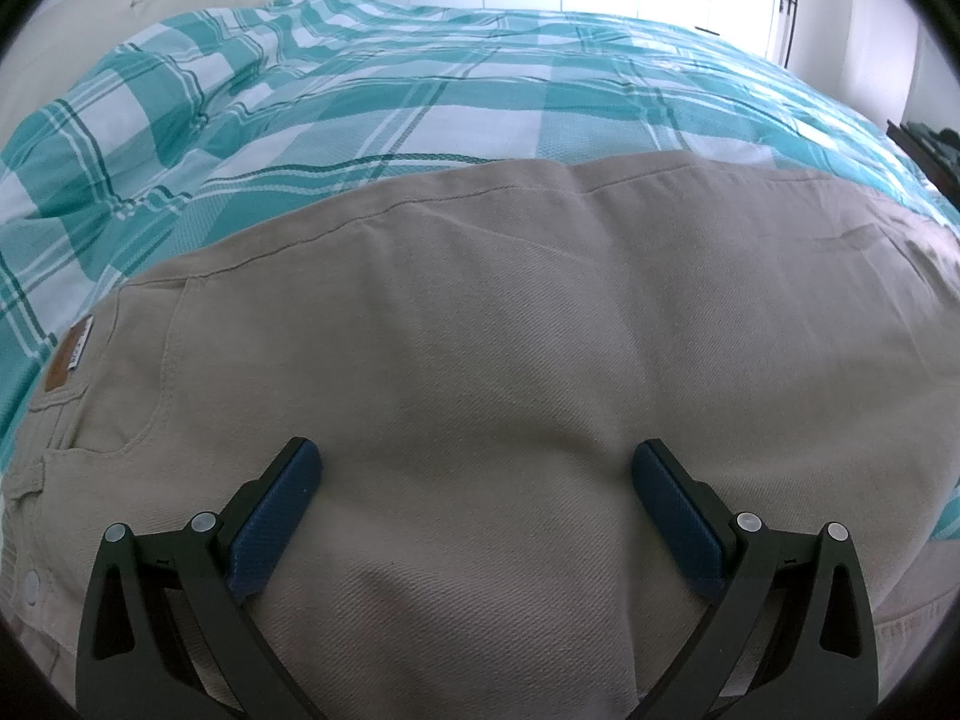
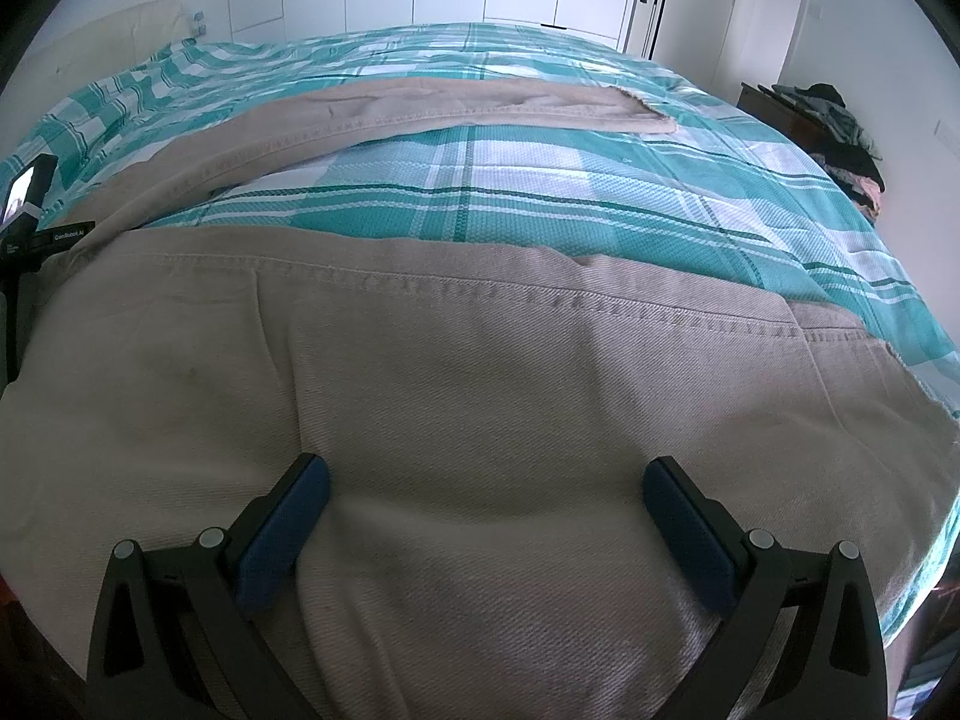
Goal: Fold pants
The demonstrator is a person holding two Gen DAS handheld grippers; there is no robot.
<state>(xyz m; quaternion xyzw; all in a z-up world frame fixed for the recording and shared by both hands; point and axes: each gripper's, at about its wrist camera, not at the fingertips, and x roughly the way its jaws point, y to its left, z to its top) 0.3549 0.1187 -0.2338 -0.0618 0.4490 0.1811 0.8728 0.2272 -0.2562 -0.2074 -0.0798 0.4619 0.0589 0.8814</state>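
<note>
Hovering both grippers, left [image 1: 477,480] and right [image 2: 486,495], jaws wide and empty over the pants [image 1: 510,312]; I'd pinch matching near edges before folding.

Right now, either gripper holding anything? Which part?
Nothing held. Left gripper and right gripper are both open, fingers spread wide over the beige pants lying on the plaid bedspread.
</note>
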